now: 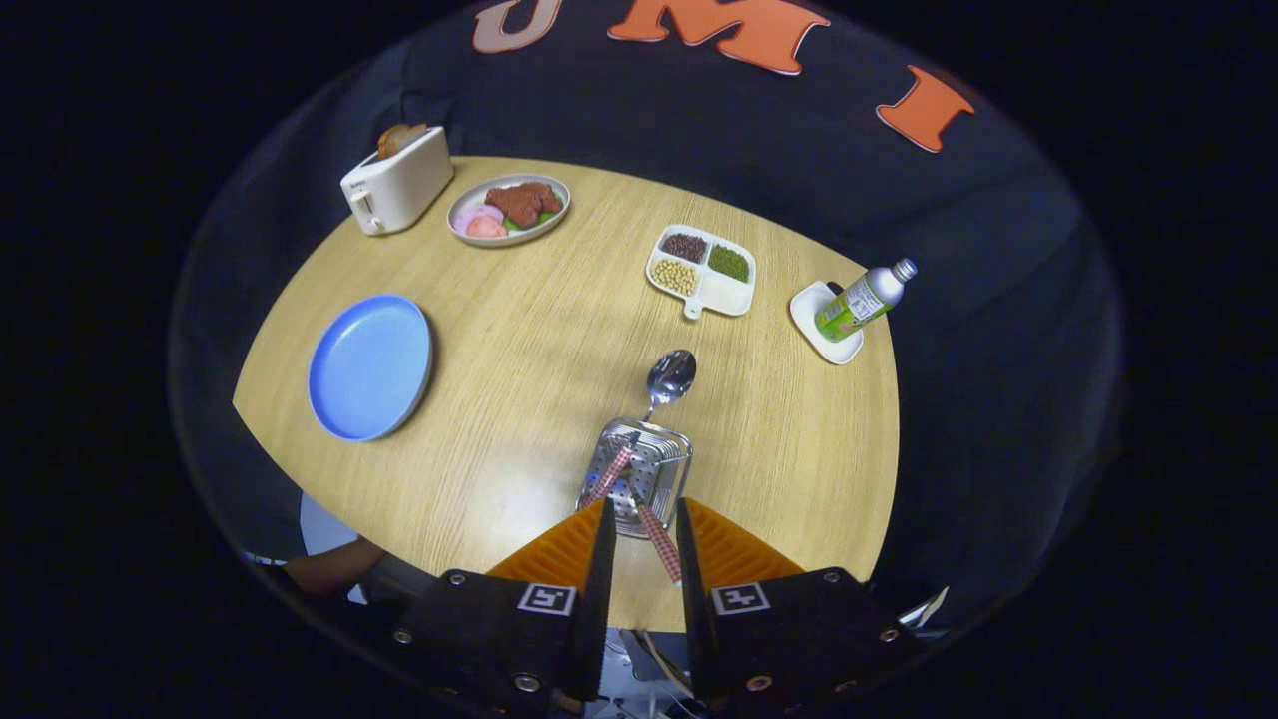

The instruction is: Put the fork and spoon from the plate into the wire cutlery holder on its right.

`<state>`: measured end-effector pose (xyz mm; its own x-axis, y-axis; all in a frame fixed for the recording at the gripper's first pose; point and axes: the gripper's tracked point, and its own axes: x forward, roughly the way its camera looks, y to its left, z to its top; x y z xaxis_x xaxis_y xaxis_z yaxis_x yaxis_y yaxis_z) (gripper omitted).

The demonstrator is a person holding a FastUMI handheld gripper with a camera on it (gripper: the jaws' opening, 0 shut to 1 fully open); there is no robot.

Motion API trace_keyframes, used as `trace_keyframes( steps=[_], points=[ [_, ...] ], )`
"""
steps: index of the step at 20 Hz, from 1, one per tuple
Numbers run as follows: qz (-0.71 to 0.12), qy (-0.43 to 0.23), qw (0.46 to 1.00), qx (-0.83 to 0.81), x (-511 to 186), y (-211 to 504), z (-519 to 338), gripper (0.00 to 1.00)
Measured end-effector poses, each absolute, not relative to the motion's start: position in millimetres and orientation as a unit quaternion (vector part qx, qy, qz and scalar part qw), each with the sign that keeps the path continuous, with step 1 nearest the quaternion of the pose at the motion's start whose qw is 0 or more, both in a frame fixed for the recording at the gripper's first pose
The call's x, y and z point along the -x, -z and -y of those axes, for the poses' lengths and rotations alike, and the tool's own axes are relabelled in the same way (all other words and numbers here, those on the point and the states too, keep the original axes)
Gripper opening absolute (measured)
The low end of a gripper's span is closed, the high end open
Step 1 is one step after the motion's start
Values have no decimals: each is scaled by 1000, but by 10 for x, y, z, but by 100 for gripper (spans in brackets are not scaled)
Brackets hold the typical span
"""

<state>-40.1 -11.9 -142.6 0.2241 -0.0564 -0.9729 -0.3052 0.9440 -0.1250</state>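
Observation:
The wire cutlery holder [639, 477] stands on the wooden table just ahead of my fingers. A checkered handle, the fork's [611, 473], leans inside it on the left. The spoon [670, 376] has its shiny bowl beyond the holder's far rim. Its checkered handle runs back over the holder into the gap between my fingers. My gripper [645, 524] hovers over the holder's near rim. Its jaws stand wider apart than the handle, which lies close to the right finger, with a gap on its left side. The blue plate [369, 366] sits far to the left with nothing on it.
At the back left stand a white toaster [396, 182] and a plate of food [509, 210]. A divided dish of beans [702, 271] and a green bottle on a white saucer [861, 300] sit beyond the holder to the right. A person's arm [329, 567] shows below the table's near-left edge.

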Motion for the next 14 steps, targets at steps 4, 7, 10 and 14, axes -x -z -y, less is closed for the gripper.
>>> trace_keyframes(
  steps=[4,7,10,14],
  points=[
    [-540,-101,826,128,420,1145,-113,53],
    [-469,-108,869,114,454,861,-280,66],
    [-387,-106,910,101,377,632,-309,72],
    [-257,-109,956,93,300,236,-261,76]
  ],
)
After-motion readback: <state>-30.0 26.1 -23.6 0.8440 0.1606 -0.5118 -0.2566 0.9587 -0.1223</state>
